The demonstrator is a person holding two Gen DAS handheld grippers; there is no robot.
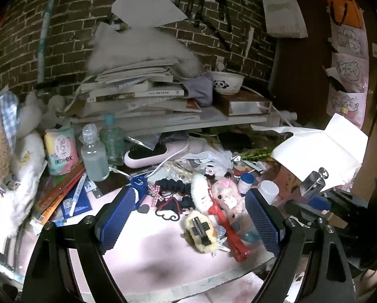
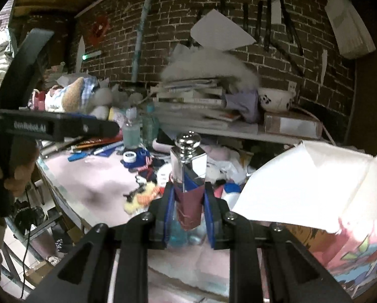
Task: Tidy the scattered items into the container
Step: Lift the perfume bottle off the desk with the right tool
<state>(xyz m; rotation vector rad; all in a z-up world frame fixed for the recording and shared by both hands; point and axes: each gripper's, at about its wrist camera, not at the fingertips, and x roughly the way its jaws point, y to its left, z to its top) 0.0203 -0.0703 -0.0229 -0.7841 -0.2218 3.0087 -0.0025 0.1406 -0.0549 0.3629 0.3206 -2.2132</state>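
Right wrist view, perfume bottle (image 2: 188, 166) upright, silver cap up

The worktop (image 1: 143, 257) is covered by a pink mat. On it a heap of hair accessories is spread: a dark scrunchie (image 1: 173, 185), a yellow fluffy clip (image 1: 201, 231) and a red clip (image 1: 230, 232). Two clear bottles (image 1: 95, 151) are stood upright near a pink hairbrush (image 1: 153, 155). A raised shelf (image 1: 213, 121) at the back is loaded with stacked books (image 1: 135, 93) and a panda bowl (image 1: 226, 82).
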